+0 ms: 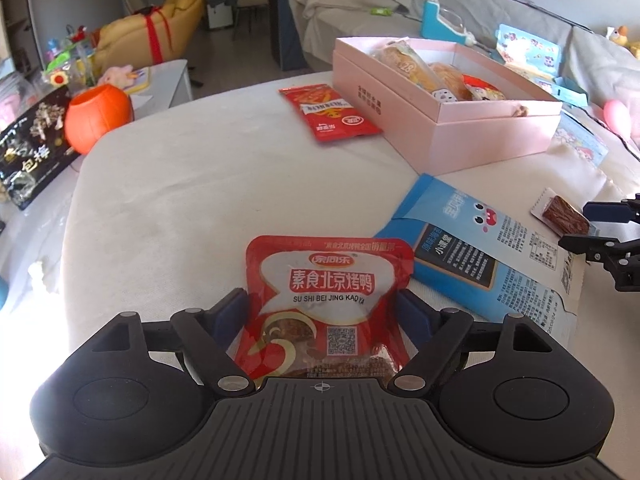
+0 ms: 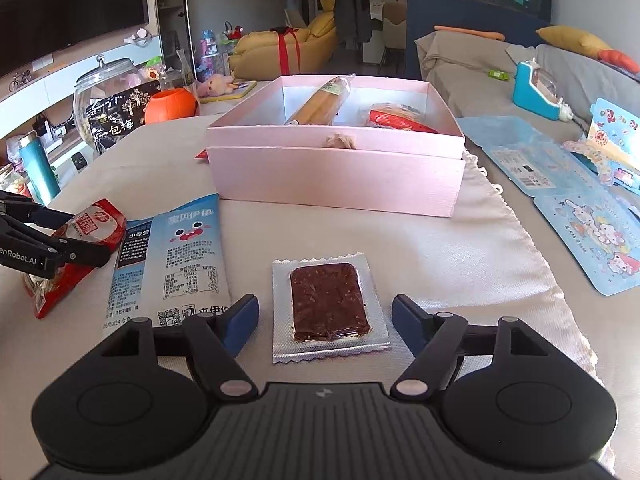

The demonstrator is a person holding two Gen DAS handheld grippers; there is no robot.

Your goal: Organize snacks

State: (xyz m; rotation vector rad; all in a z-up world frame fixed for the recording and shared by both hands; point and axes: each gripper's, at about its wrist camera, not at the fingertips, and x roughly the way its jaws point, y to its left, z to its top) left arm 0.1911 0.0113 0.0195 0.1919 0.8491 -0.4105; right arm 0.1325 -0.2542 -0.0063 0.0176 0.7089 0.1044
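A red vacuum-packed snack pouch [image 1: 328,280] lies flat on the white cushion between the fingers of my left gripper [image 1: 322,312]. The jaws stand wide beside its edges without squeezing it. Seen from the right wrist, that gripper [image 2: 80,236] sits over the same pouch [image 2: 96,224]. My right gripper [image 2: 326,316] is open around a brown bar in a silver foil packet [image 2: 326,300], with a gap on both sides. The pink box [image 2: 336,180] beyond holds several snacks. A blue-and-white packet [image 2: 172,256] lies between the two grippers. A red strip-snack bag [image 1: 330,112] lies left of the box.
An orange pumpkin pot [image 1: 98,116] and a black bag [image 1: 28,152] stand off the cushion's left edge by a glass jar [image 2: 104,92]. Blue cartoon cards [image 2: 580,216] lie to the right. A grey sofa [image 1: 500,12] runs behind the box.
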